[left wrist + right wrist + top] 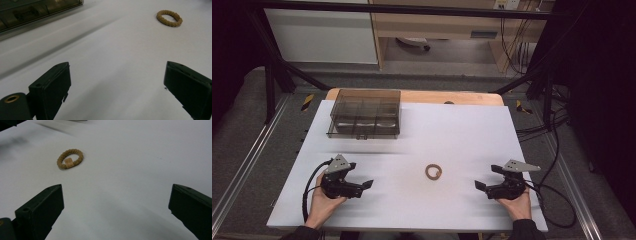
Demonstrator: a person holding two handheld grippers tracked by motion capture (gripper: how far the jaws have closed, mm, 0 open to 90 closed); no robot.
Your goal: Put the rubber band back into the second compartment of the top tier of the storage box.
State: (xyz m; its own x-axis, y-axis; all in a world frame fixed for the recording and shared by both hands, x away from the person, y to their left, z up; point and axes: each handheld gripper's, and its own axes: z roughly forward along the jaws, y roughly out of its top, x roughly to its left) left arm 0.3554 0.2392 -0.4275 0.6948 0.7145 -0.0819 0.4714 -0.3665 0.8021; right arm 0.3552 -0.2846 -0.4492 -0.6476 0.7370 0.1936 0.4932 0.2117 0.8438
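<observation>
Approach stage: your left gripper (368, 184) and right gripper (480, 185) rest with jaws spread, empty, either side of the tan braided cord ring (433, 172) lying on the white table (462, 130). Next, you likely close one gripper over the ring, bound for the smoky compartmented plastic box (365, 113).

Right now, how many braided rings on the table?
1. The braided ring lies flat on the white table, between the left hand-held gripper and the right hand-held gripper. The smoky compartment box could hide more.

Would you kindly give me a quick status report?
Left gripper and right gripper open, empty. Braided ring flat on table, between them. Path clear.
</observation>
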